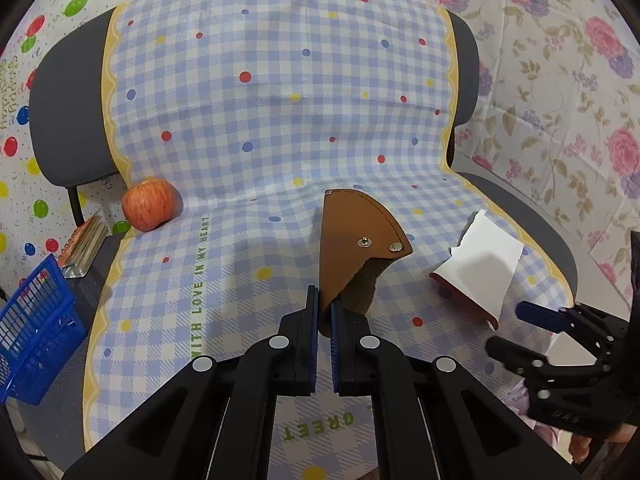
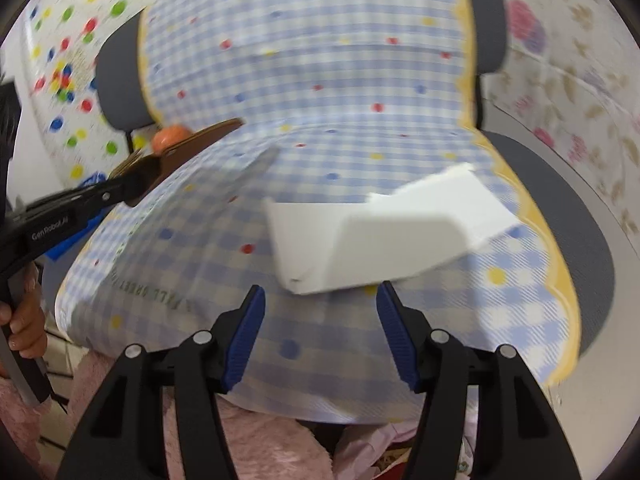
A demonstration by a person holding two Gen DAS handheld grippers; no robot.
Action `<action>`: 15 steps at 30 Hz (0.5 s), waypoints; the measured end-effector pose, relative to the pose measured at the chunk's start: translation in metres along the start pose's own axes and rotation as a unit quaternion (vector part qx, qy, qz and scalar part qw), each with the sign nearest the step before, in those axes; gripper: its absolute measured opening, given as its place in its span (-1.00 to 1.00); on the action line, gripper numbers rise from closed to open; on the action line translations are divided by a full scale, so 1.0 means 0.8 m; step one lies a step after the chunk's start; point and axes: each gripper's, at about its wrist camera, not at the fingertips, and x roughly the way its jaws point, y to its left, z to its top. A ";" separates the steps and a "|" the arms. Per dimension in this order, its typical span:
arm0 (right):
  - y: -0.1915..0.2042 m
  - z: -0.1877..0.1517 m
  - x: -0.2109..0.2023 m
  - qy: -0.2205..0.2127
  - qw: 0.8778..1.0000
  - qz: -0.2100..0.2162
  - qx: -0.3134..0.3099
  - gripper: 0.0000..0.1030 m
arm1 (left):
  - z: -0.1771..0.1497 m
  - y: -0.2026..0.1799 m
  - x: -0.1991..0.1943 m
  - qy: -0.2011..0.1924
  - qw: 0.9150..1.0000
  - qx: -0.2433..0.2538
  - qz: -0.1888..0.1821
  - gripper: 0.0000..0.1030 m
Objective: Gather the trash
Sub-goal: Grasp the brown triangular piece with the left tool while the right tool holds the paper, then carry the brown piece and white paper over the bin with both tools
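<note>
1. Torn white paper [image 2: 384, 236]: one, near the chair seat's right edge, just ahead of the right gripper [image 2: 320, 320], jaws apart, empty.
2. Brown leather pouch [image 1: 356, 248]: one, clamped in the left gripper [image 1: 324, 312].
3. Apple [image 1: 149, 204]: one, left rear of the seat.
4. Blue basket [image 1: 32, 328]: one, off the left edge.

You are looking at a grey chair [image 1: 68, 120] wearing a blue checked cloth [image 1: 276, 92] over its back and seat. Lying on the cloth are an apple [image 1: 149, 205] (far left, by the backrest) and torn white paper [image 1: 482, 264] near the right edge.
</note>
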 end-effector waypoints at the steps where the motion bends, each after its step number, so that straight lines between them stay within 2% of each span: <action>1: 0.007 0.003 0.005 0.000 1.000 -0.008 -0.012 0.12 | -0.001 0.000 -0.001 0.002 1.000 0.000 -0.002 -0.89; 3: 0.020 0.010 0.015 -0.006 0.999 -0.029 -0.044 0.09 | -0.005 0.000 -0.005 0.002 1.000 0.002 -0.003 -0.89; 4: 0.024 0.013 0.018 -0.009 0.998 -0.041 -0.056 0.01 | -0.007 -0.001 -0.007 0.002 1.000 0.002 -0.003 -0.89; 6: 0.030 0.019 0.019 -0.015 0.996 -0.054 -0.075 -0.66 | -0.010 -0.001 -0.014 0.002 1.000 0.002 -0.007 -0.89; 8: 0.030 0.022 0.005 -0.029 0.995 -0.058 -0.081 -0.89 | -0.014 -0.002 -0.021 -0.001 1.000 0.004 -0.009 -0.89; 11: 0.026 0.023 -0.026 -0.054 0.994 -0.053 -0.073 -0.96 | -0.018 -0.008 -0.038 -0.008 1.000 0.009 -0.014 -0.89; 15: 0.010 0.023 -0.095 -0.091 0.995 -0.035 -0.035 -0.96 | -0.024 -0.025 -0.065 -0.022 0.999 0.020 -0.031 -0.89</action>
